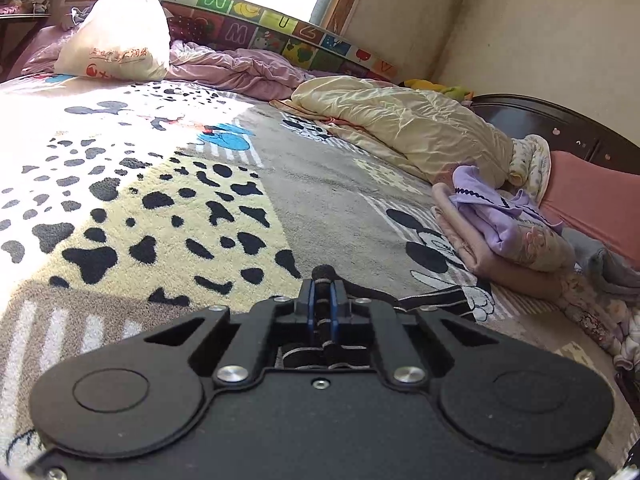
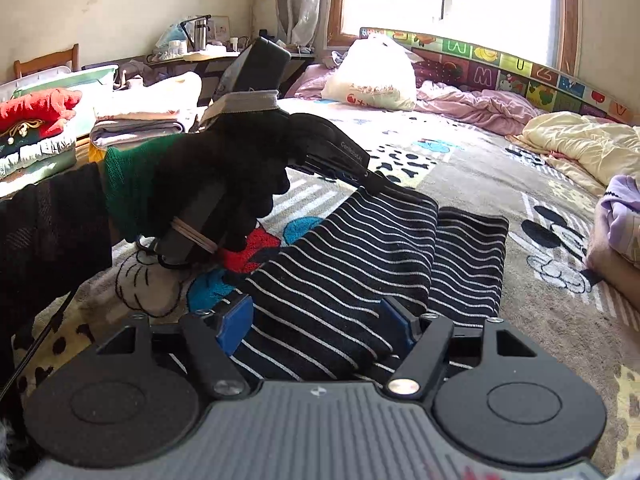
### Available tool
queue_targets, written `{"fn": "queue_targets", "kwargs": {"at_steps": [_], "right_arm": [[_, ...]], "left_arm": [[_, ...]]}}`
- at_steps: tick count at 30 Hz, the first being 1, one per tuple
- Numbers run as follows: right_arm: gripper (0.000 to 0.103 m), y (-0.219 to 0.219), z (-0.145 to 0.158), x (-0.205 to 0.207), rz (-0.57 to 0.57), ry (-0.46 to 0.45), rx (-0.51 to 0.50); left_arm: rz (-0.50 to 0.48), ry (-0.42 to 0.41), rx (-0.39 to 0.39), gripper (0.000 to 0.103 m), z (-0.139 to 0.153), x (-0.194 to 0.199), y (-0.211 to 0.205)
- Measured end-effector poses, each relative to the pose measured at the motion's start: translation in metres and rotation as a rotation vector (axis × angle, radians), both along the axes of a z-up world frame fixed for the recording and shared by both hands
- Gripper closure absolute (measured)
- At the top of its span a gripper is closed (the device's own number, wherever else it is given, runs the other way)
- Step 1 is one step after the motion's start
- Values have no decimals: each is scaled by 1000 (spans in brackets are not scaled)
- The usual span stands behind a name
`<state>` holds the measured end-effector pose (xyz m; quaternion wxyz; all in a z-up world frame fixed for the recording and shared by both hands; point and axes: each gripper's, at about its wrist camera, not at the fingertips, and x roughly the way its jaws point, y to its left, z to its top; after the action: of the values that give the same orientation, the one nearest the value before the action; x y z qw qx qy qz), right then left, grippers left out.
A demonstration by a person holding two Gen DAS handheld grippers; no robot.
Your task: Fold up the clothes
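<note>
Pinching striped garment [image 2: 360, 264] edge — left hand-held gripper [image 1: 323, 280], right hand-held gripper [image 2: 316, 320] spread wide

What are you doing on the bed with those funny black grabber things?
A person is folding a black striped garment on a cartoon-print blanket spread over the bed. The left gripper, held in a black-gloved hand, is pinched shut on the far edge of the garment. The right gripper is open, with the near end of the garment lying between its blue pads, not squeezed. A small pile of already folded clothes sits off to the right.
</note>
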<state>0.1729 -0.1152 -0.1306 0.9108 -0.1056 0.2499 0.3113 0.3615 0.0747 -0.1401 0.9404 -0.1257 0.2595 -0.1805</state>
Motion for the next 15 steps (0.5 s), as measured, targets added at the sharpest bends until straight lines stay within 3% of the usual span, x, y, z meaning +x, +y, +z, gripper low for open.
{"fn": "queue_targets", "kwargs": {"at_steps": [2,4,7,12,15], "right_arm": [[25,11,-3,-1,30,7,-31],[24,20,-15,4,49,50,-68],[23,23,-18,6,48,63,-65],[24,21,-2,6,15,7,-53],[24,18,-3,18,-20,11,-50]], "left_arm": [[8,28,44,97,-8,4,-6],[6,42,71,95,-13,5,-10],[29,3,84,77,-1,0,-5],[-37,-20,64,77,6,-4,-4],[-80,17,112,77,-4,0,-21]]}}
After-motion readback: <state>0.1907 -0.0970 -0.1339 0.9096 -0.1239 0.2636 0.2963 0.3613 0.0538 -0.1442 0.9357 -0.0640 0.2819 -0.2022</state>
